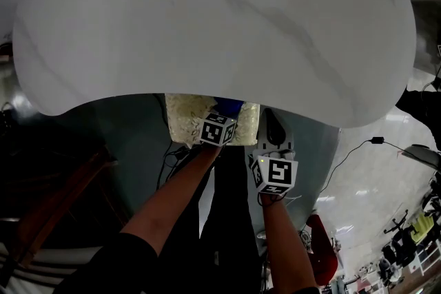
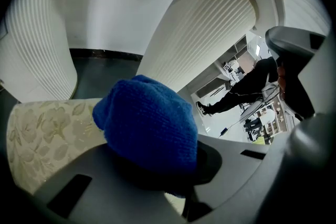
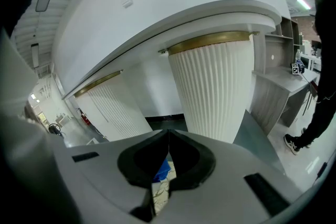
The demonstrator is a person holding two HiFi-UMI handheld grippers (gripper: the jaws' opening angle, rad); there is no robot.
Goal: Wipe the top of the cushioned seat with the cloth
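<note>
Cloth: deep blue, with a knitted texture, bunched into a rounded lump. It is over the seat's patterned top, toward the right side in the head view. Whether it presses on the seat cannot be told.

Seat: cushioned, covered in cream fabric with a pale leaf-and-flower pattern. Only part of it shows in the head view, because the rest is hidden under the surface.

Left tongs: clamped on the cloth, which bulges out past the tips. They are held over the seat's near edge.

Right tongs: closed with the tips meeting and nothing between them. They are just right of the seat and nearer the person than the left pair. A sliver of cloth and seat shows through the gap below the tips.

Surface: white, faintly veined and rounded, overhanging the seat's far side.

Pedestals: white and fluted with a gold band at the top. They stand beyond the seat on a dark floor.

Person: in dark clothes, well away from the seat on its right.
</note>
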